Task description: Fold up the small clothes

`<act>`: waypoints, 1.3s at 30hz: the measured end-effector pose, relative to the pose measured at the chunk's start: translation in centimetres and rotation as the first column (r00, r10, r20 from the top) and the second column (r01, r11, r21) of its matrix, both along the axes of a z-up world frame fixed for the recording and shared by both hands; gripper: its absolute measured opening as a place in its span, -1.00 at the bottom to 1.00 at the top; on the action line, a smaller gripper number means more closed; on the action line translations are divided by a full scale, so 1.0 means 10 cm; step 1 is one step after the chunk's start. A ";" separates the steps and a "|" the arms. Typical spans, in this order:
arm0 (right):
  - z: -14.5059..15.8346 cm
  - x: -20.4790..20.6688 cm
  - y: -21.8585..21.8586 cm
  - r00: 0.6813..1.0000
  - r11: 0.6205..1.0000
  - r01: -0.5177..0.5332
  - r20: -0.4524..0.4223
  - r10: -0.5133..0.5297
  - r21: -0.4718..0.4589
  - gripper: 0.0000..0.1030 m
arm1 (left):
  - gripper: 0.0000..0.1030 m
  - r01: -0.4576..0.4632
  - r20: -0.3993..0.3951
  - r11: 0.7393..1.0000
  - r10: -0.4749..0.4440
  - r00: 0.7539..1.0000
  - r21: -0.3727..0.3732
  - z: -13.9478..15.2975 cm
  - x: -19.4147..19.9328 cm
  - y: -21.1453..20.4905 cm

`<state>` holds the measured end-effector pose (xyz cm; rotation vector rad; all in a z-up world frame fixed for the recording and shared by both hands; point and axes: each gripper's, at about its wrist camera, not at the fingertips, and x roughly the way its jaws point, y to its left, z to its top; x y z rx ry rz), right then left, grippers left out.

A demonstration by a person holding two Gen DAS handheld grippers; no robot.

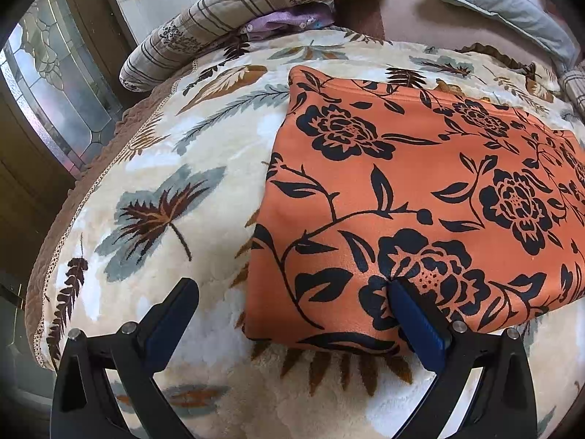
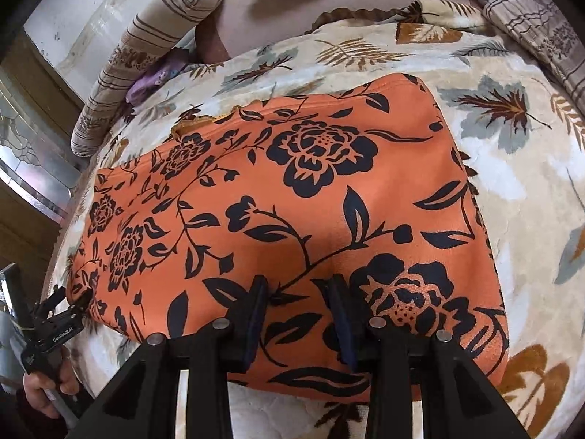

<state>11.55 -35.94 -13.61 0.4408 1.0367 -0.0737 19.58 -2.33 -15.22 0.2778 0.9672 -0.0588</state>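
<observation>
Black jaws of the right gripper (image 2: 298,292) sit partly apart, released, pressing on the near edge of the folded orange floral garment (image 2: 292,201). Spread wide, the left gripper (image 1: 292,300) straddles the garment's near-left corner, holding nothing. Dragging could likely rumple the fold. The plush leaf-print blanket (image 1: 153,168) offers open room left and right; pillows (image 1: 219,22) crowd the far side.

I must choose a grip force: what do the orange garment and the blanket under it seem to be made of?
Orange garment: apparently a thin, smooth knit or woven fabric with a faint sheen and printed black flowers; it lies flat. Blanket: seems thick plush fleece, judging by its fuzzy, matte pile.
</observation>
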 end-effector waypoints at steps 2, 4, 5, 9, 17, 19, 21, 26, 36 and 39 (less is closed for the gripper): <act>0.00 0.00 0.02 1.000 1.000 -0.002 0.002 0.002 -0.007 -0.24 | 1.00 -0.001 -0.002 1.000 0.001 1.000 -0.002 0.00 0.00 0.00; 0.00 0.00 0.03 1.000 1.000 -0.004 0.005 0.004 -0.012 -0.24 | 1.00 -0.002 -0.002 1.000 0.002 1.000 -0.004 0.00 0.00 0.01; 0.00 -0.01 0.02 1.000 1.000 -0.005 0.007 0.005 -0.012 -0.24 | 1.00 -0.003 -0.002 1.000 0.003 1.000 -0.005 0.00 0.00 0.01; 0.00 -0.01 0.01 1.000 1.000 -0.008 0.011 0.008 -0.011 -0.24 | 1.00 -0.004 0.000 1.000 0.004 1.000 -0.013 -0.02 -0.02 0.02; 0.00 -0.02 0.01 1.000 1.000 -0.008 0.012 0.008 -0.009 -0.24 | 1.00 0.007 0.007 1.000 -0.007 1.000 -0.007 -0.04 -0.04 0.01; 0.00 -0.02 0.01 1.000 1.000 -0.008 0.012 0.008 -0.008 -0.24 | 1.00 0.004 0.012 1.000 -0.004 1.000 -0.001 -0.04 -0.05 0.00; 0.00 -0.02 0.01 1.000 1.000 -0.008 0.012 0.008 -0.006 -0.24 | 1.00 0.006 0.019 1.000 -0.006 1.000 0.008 -0.04 -0.05 -0.01; 0.00 -0.02 0.01 1.000 1.000 -0.010 0.012 0.010 -0.007 -0.24 | 1.00 0.006 0.022 1.000 -0.006 1.000 0.010 -0.04 -0.06 -0.02; 0.02 -0.03 0.00 1.000 1.000 -0.008 0.013 0.008 0.002 -0.24 | 1.00 0.014 0.013 0.999 -0.015 1.000 0.053 0.04 -0.13 -0.07; 0.07 -0.08 -0.02 1.000 1.000 -0.008 0.024 0.007 0.019 -0.24 | 0.99 0.022 0.036 0.999 -0.023 0.999 0.025 0.16 -0.21 -0.09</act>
